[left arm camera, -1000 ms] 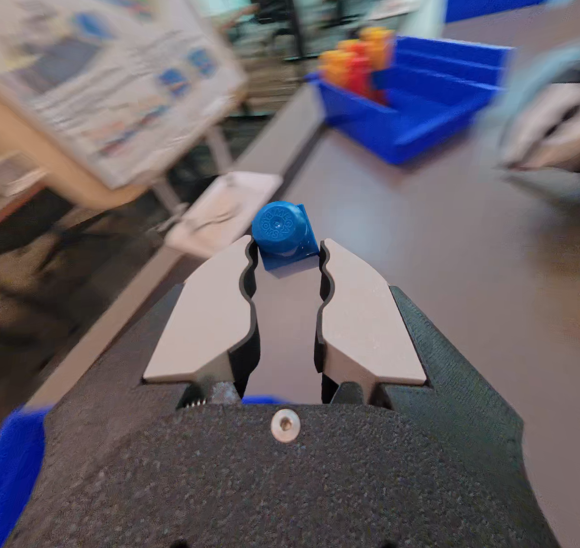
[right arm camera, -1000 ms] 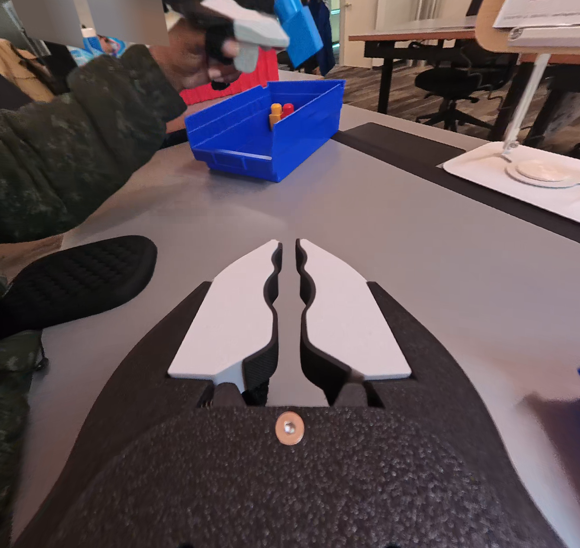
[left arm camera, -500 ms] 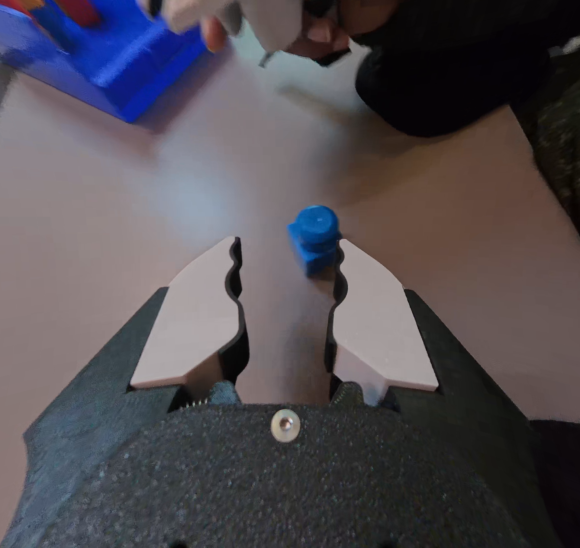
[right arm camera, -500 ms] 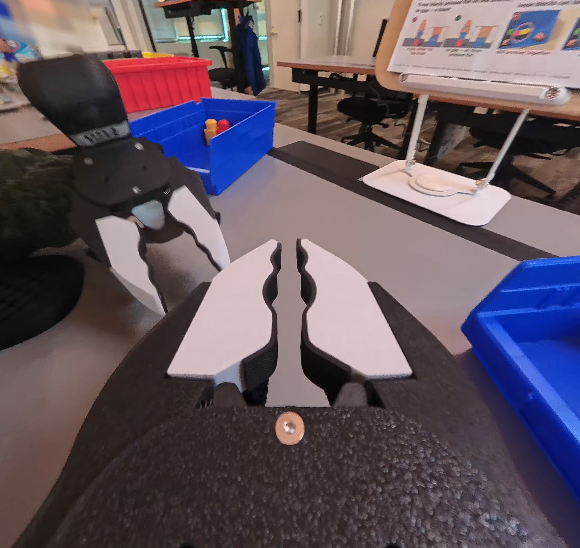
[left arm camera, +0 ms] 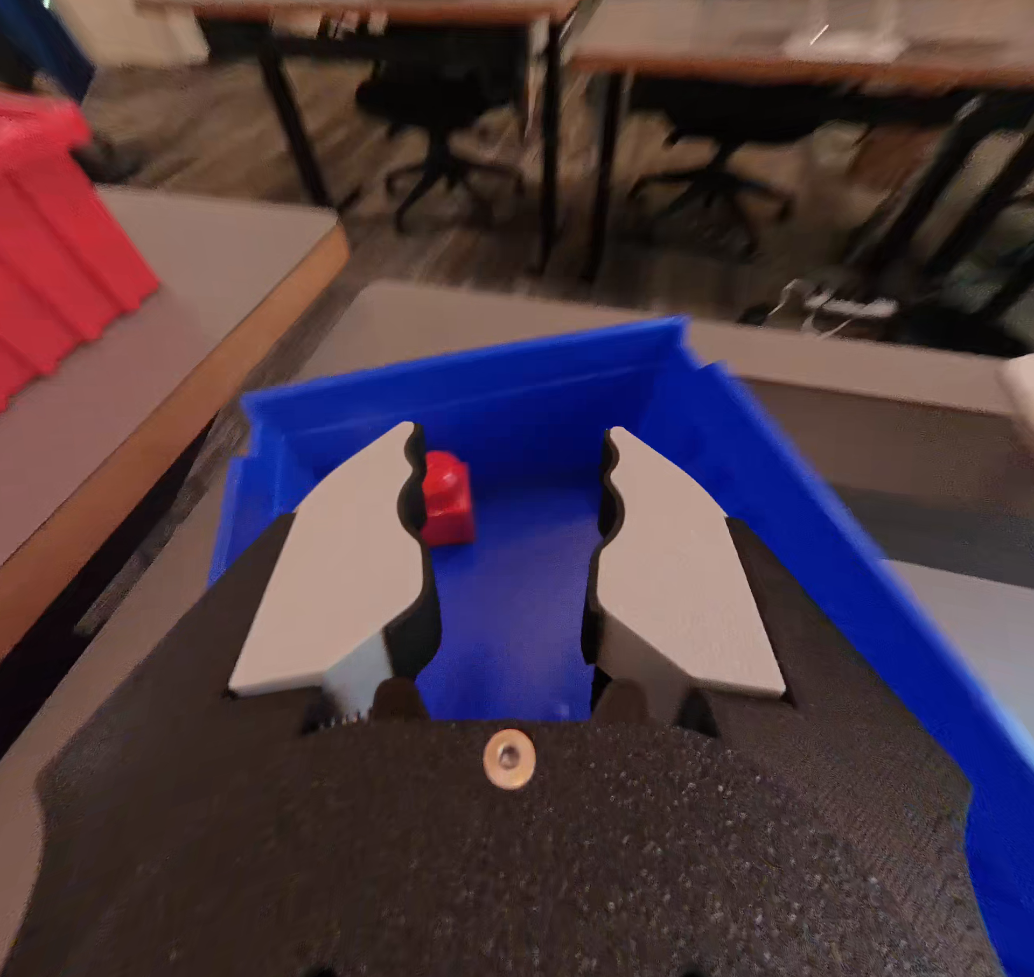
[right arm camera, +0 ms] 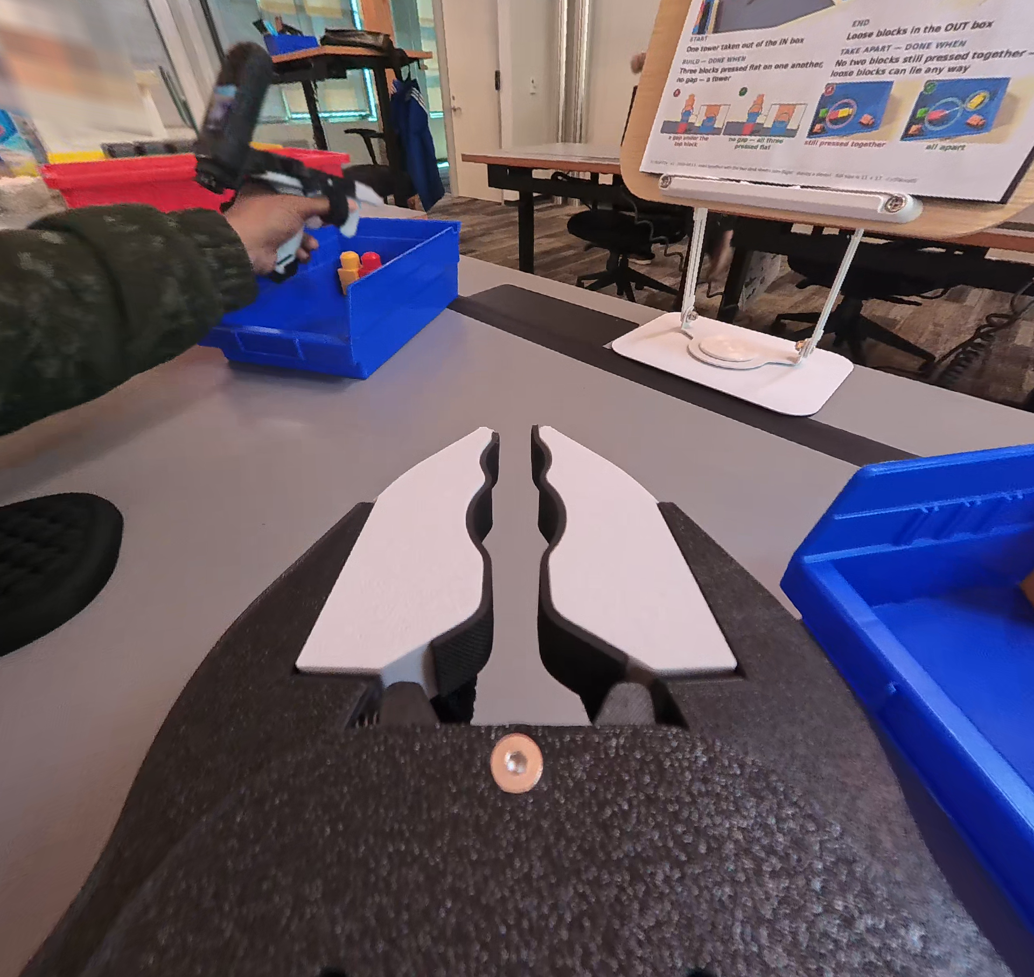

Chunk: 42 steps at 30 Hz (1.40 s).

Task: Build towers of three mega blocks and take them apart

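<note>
Left tool (left arm camera: 512, 430) wide open, empty, over blue bin (left arm camera: 783, 480) holding red block (left arm camera: 447, 497). Right tool (right arm camera: 513, 433) nearly closed, empty, above tabletop (right arm camera: 291, 447).

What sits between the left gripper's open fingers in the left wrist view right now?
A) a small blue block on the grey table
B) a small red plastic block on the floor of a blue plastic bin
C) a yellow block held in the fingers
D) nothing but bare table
B: the small red plastic block rests on the floor of the blue plastic bin, ahead of the open left gripper, untouched.
</note>
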Tool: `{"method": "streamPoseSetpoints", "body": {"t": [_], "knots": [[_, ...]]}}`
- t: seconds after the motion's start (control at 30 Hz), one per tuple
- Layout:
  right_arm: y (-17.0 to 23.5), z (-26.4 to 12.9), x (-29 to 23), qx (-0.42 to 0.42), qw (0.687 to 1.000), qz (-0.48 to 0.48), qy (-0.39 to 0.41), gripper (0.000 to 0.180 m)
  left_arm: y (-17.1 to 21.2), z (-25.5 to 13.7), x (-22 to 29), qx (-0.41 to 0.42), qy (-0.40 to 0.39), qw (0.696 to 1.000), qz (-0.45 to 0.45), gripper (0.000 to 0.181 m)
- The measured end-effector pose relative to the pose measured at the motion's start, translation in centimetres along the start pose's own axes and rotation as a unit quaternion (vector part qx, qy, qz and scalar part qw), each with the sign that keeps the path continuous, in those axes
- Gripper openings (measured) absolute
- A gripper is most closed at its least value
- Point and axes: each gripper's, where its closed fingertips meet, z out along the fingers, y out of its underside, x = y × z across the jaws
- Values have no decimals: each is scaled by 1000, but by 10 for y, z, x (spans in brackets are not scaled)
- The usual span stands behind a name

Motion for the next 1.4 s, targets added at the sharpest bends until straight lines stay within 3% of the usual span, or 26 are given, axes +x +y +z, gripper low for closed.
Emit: {"method": "streamPoseSetpoints", "body": {"t": [0.17, 0.33, 0.5, 0.63, 0.73, 0.8, 0.87, 0.97, 1.07, 1.23, 1.4], "knots": [[7, 3, 4, -11, 1000, 15, -6, 11, 55, 43, -31, -149, -41, 988, 19, 56], [16, 7, 5, -24, 999, 29, -18, 11, 77, 61, -35, -204, -59, 973, 89, 37], [20, 9, 4, -33, 998, 38, -28, 12, 81, 64, -26, -211, -31, 971, 107, 37], [18, 8, 3, -28, 998, 38, -29, 12, 42, 35, 4, -123, 27, 985, 116, 37], [16, 8, 1, -25, 998, 38, -32, 12, -8, -21, 52, -4, 87, 977, 193, 36], [17, 9, -1, -27, 998, 37, -35, 12, -22, -77, 115, 57, 204, 943, 256, 36], [20, 11, -5, -33, 998, 37, -42, 13, -13, -137, 176, 73, 325, 894, 300, 36], [26, 15, -16, -51, 996, 22, -63, 17, 21, -220, 247, 53, 478, 815, 322, 36], [41, 16, -35, -94, 988, -16, -119, 29, 65, -282, 292, 28, 577, 745, 333, 36], [87, -3, -63, -206, 940, -108, -250, 48, 131, -338, 328, -14, 671, 661, 335, 36], [123, 3, -81, -258, 907, -157, -294, 62, 160, -357, 335, -45, 701, 626, 338, 36]]}}
